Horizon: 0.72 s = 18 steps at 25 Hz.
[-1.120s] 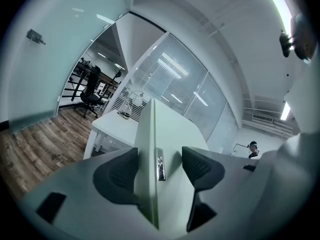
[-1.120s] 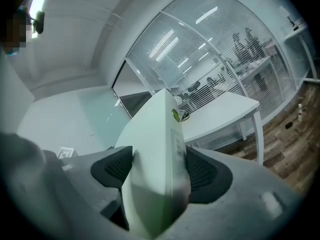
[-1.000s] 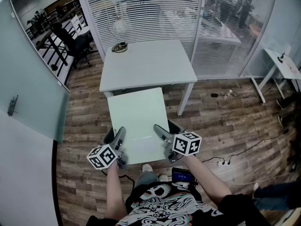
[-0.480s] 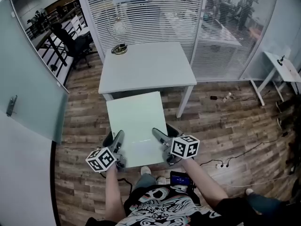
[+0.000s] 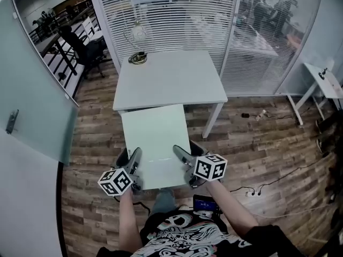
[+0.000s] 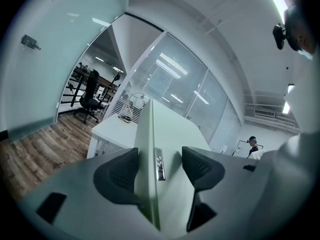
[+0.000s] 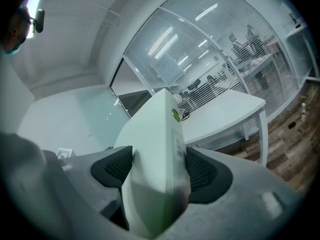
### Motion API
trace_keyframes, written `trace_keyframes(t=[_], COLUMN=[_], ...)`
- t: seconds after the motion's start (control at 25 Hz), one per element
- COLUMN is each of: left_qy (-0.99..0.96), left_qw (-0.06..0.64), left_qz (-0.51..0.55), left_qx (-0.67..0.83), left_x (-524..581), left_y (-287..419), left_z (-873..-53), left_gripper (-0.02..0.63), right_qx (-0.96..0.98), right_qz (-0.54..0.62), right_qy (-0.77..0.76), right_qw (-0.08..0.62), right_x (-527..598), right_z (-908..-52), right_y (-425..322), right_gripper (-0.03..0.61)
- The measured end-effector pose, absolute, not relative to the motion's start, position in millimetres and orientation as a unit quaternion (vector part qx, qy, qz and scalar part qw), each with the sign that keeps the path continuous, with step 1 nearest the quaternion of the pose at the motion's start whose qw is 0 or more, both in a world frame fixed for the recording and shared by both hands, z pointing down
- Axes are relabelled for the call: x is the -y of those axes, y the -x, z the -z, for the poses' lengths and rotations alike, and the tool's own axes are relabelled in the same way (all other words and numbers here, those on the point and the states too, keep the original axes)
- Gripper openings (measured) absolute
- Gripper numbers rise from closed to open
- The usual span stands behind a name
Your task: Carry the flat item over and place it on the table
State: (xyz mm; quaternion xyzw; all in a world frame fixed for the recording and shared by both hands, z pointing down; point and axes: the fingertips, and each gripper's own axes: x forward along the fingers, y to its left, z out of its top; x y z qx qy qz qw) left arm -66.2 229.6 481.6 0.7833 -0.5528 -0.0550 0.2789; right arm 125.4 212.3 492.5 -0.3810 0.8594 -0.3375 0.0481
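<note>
I hold a flat pale-green panel (image 5: 155,141) level in front of me, one gripper on each side of its near end. My left gripper (image 5: 134,158) is shut on the panel's left edge (image 6: 149,149), and my right gripper (image 5: 181,154) is shut on its right edge (image 7: 156,149). In both gripper views the black pads press the panel's two faces. The white square table (image 5: 171,76) stands just ahead, and the panel's far edge reaches its near edge. The table also shows in the left gripper view (image 6: 111,130) and the right gripper view (image 7: 227,109).
A coiled cable (image 5: 137,57) and a wire-frame lamp (image 5: 138,32) sit at the table's far left corner. Slatted glass partitions (image 5: 177,15) stand behind it and a frosted glass wall (image 5: 32,100) runs at the left. Cables (image 5: 252,188) lie on the wood floor at the right.
I have stepped closer to the table, so the panel's far edge now meets the table's near edge. Both grippers keep the same hold on the panel.
</note>
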Motion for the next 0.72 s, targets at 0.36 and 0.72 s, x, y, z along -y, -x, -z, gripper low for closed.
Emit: trace_keyframes(t=[0.36,0.72], left_qy=[-0.771,-0.771], left_qw=[0.300,0.319], left_qz=[0.057,0.050], left_qx=[0.559,0.549], left_x=[-119,50], left_y=[109,162], left_z=[-505,-508], left_gripper=[0.268,0.268], right_qx=[-0.859,-0.849], right_qz=[0.346,0.358], right_qy=[0.376,0.387], right_qw=[0.038,0.032], right_x=[-100,65], right_z=[-511,-514], right_y=[-82,-31], right_gripper=[0.322,0.322])
